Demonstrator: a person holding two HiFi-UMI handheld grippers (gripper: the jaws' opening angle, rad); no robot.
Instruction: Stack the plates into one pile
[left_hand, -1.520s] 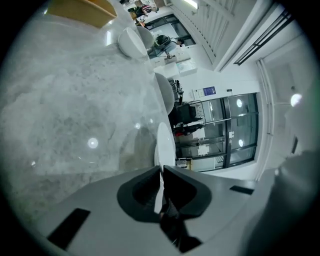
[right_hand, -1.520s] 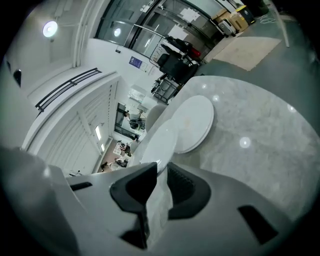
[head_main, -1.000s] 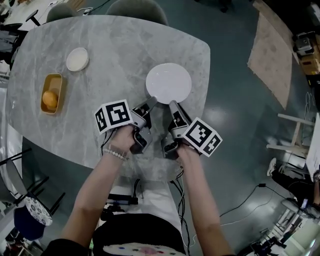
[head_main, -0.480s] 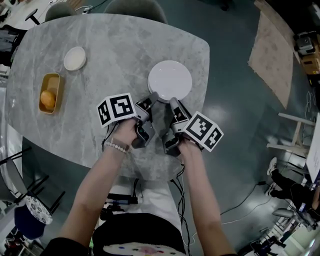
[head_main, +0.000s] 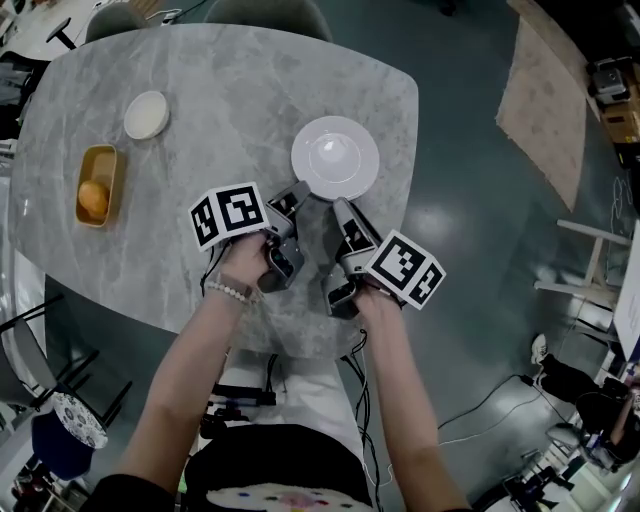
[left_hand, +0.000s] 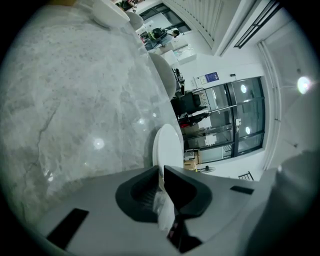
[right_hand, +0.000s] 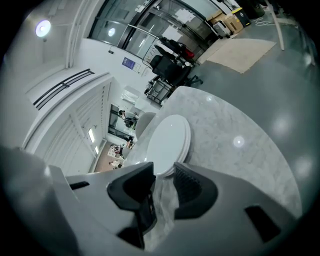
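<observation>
A white plate (head_main: 335, 158) lies on the grey marble table (head_main: 230, 90) near its right edge. In the right gripper view it shows a double rim, like two plates (right_hand: 167, 142) stacked. My left gripper (head_main: 298, 192) is at the plate's near-left rim. Its jaws (left_hand: 161, 170) stand almost together with the rim (left_hand: 167, 145) pinched between them. My right gripper (head_main: 338, 205) is at the near rim. Its jaws (right_hand: 164, 170) have just been opening, and the rim lies between the pads without being pressed. A smaller white plate (head_main: 147, 114) sits at the far left.
A yellow tray (head_main: 100, 160) holding an orange (head_main: 93, 198) sits at the table's left side. The table's right edge (head_main: 412, 110) runs close beside the plates, with dark floor beyond. A chair back (head_main: 268, 12) stands at the far side.
The right gripper's tip has eased back from the plate's near rim. The plate now shows its inner ring. Both hands have stayed nearly in place.
</observation>
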